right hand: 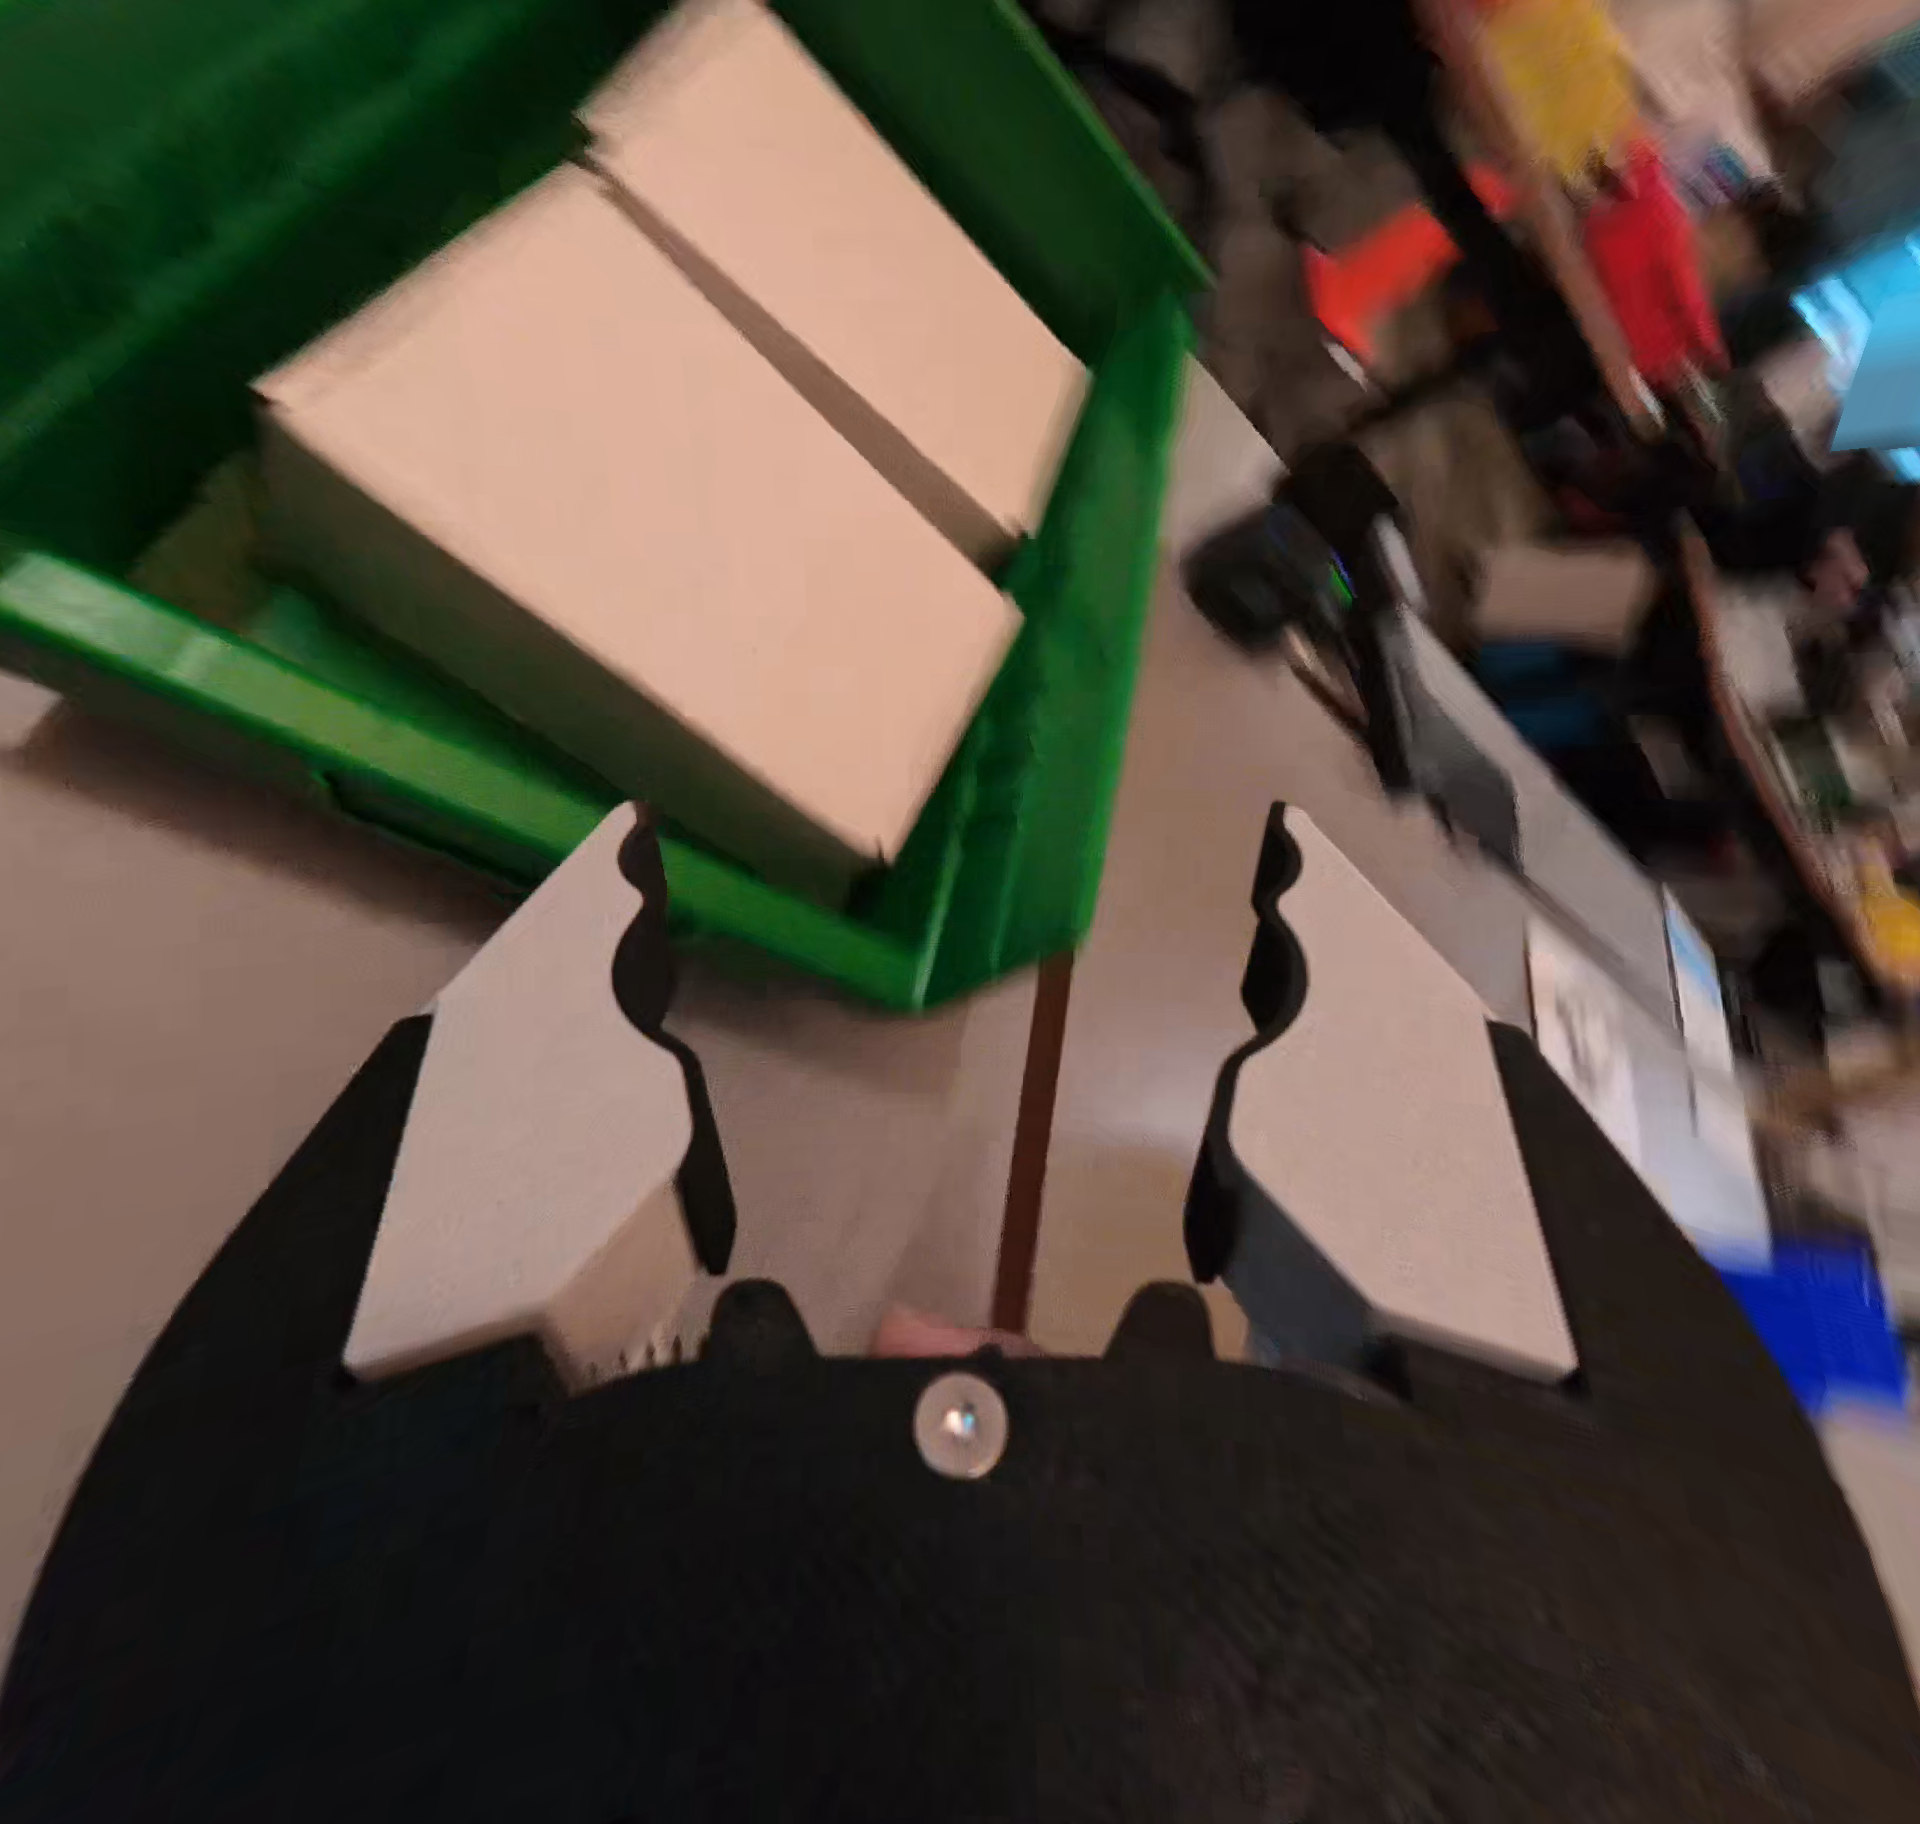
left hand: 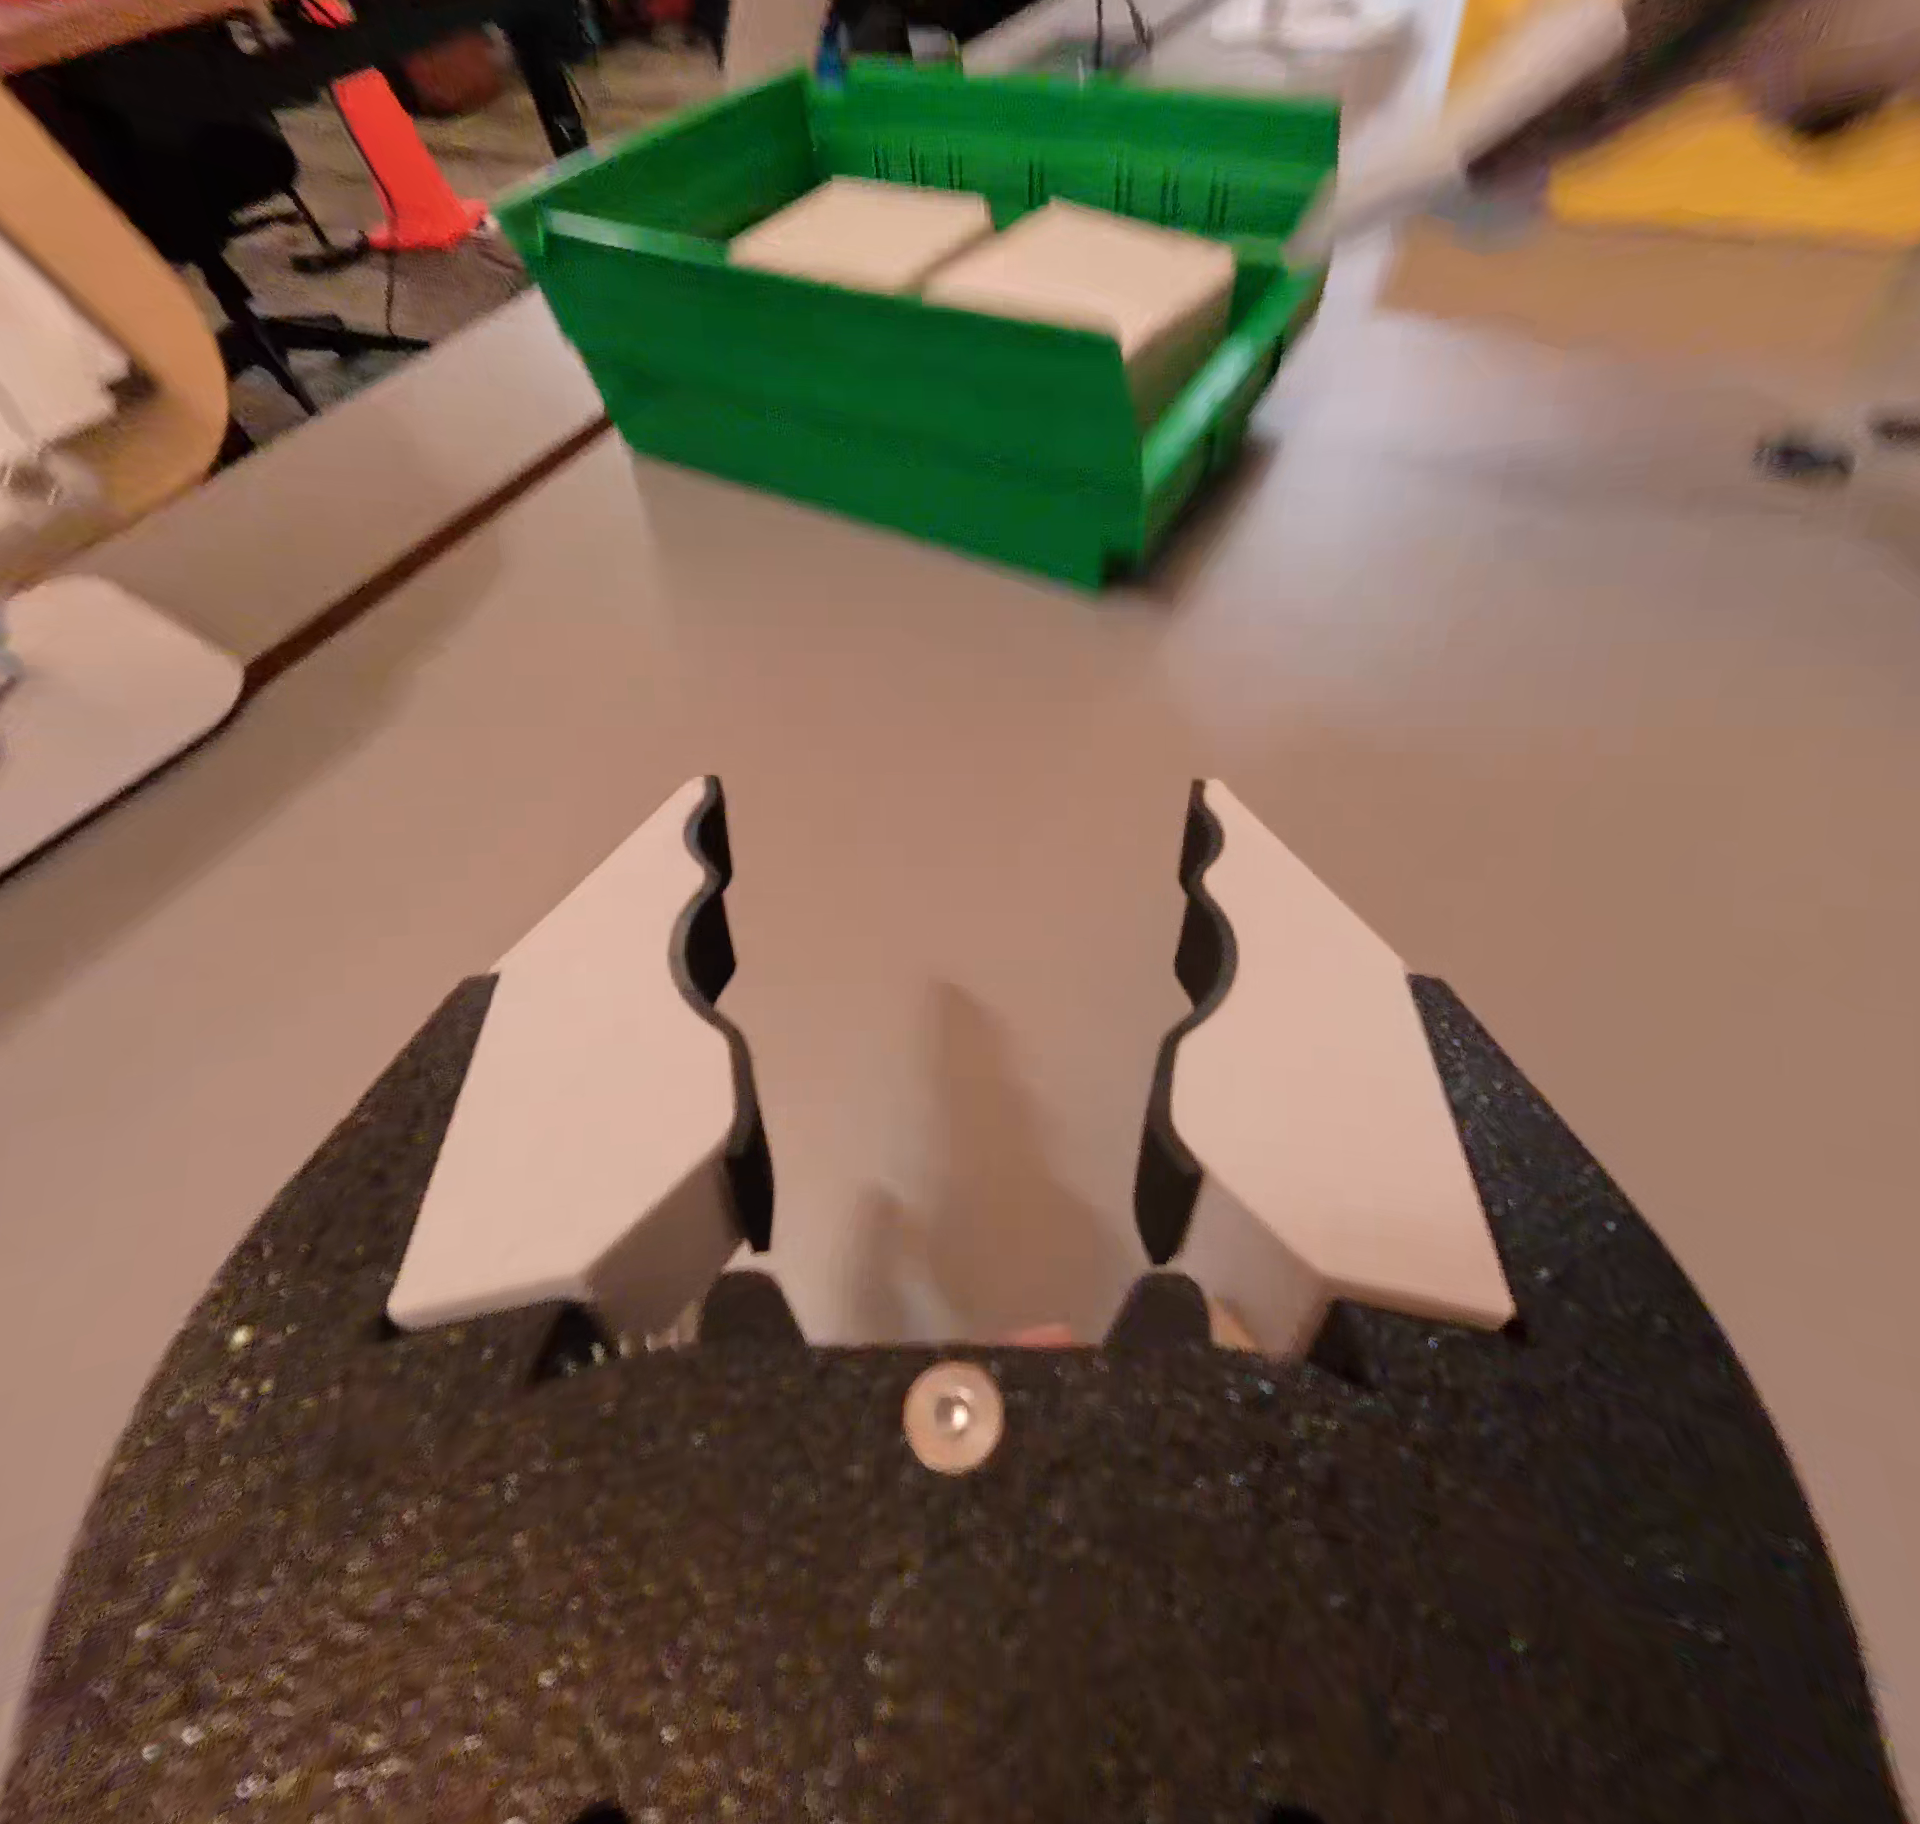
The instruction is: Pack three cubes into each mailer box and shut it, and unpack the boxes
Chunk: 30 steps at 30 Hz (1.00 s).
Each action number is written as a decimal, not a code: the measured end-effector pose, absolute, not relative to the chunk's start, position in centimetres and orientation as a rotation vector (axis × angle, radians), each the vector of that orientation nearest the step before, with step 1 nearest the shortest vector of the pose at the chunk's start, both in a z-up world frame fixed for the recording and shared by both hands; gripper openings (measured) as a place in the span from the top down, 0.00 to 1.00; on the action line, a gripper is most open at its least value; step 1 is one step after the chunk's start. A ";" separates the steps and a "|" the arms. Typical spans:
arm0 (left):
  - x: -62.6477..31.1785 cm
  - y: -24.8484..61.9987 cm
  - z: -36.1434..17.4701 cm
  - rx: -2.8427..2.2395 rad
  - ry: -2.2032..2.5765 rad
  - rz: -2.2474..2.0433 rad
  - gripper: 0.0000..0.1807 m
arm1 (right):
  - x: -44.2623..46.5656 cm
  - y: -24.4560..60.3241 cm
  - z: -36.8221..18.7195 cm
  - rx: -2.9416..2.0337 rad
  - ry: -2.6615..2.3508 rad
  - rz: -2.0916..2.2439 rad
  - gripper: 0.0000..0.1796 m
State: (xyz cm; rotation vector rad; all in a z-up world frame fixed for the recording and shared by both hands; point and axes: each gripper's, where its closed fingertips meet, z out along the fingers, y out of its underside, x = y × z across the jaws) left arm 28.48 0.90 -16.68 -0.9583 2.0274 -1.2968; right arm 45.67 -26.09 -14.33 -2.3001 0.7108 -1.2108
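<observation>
We see two plain white mailer boxes (right hand: pixel 634 496), lids shut, side by side in the green bin (left hand: pixel 831 403) at twelve o'clock; our left gripper (left hand: pixel 956 808) and right gripper (right hand: pixel 956 829) gape wide, both empty.

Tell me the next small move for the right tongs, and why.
Probably ease the right tongs forward over the green bin to the nearer white mailer box. They are open and empty, just short of the bin's rim, and both shut boxes lie side by side inside.
</observation>
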 end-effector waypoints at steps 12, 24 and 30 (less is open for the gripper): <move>43.1 -12.8 -16.6 -1.344 1.768 -1.097 0.49 | 37.5 -36.5 -19.3 -1.832 1.383 -1.248 0.40; 41.2 -5.8 -18.0 -1.233 1.601 -0.857 0.98 | 36.8 -37.2 -17.5 -1.820 1.360 -1.220 0.42; 33.8 1.1 -17.9 -1.142 1.624 -0.882 0.98 | 35.7 -31.9 -13.6 -1.802 1.142 -1.143 0.44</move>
